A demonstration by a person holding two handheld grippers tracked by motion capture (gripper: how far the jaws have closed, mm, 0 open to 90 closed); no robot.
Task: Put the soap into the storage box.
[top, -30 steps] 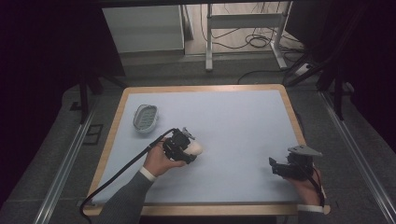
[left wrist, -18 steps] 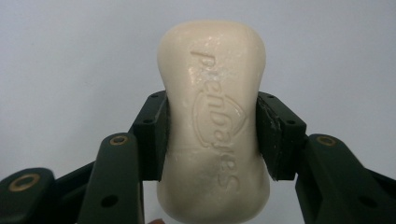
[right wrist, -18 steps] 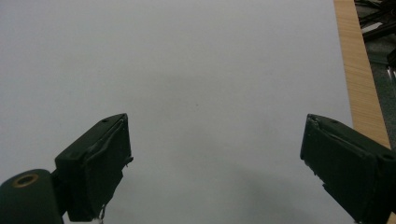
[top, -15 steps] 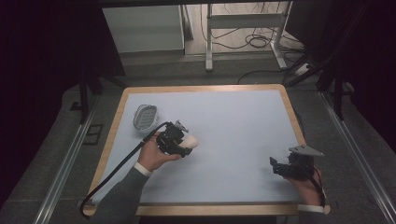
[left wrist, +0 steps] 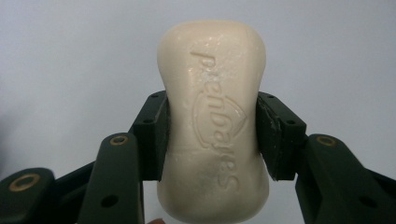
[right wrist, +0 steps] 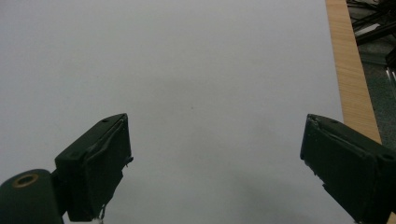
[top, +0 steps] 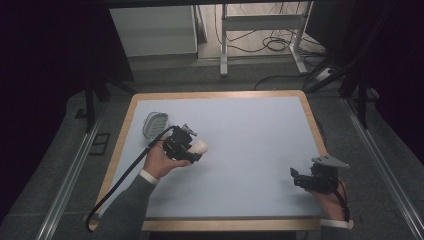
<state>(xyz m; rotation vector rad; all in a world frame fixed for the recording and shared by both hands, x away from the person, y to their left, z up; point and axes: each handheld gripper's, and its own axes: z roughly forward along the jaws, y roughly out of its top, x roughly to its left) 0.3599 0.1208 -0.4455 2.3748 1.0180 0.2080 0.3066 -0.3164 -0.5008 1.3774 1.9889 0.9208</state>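
— What's my left tool (left wrist: pixel 212 135) got?

— From here I see its two black jaws pressed against the waist of a cream soap bar (left wrist: pixel 215 121), one pad on each side, the bar standing lengthwise between them with raised lettering facing the camera. In the high view the same tool (top: pixel 192 148) sits over the left half of the bench (top: pixel 250 150), the soap (top: pixel 200 146) poking out toward the middle.

— And my right tool?

— The right tool (right wrist: pixel 215 163) has its jaws spread wide with nothing between them, just pale bench surface (right wrist: pixel 187 70) and a strip of the wooden edge. From above it (top: pixel 300 179) rests near the right front corner, well apart from the left one.

— Any containers?

— One: a small oval dish (top: pixel 155 123) near the left rear of the bench, just behind the left hand (top: pixel 162 160). It looks empty to me, though at that size I can't be sure.
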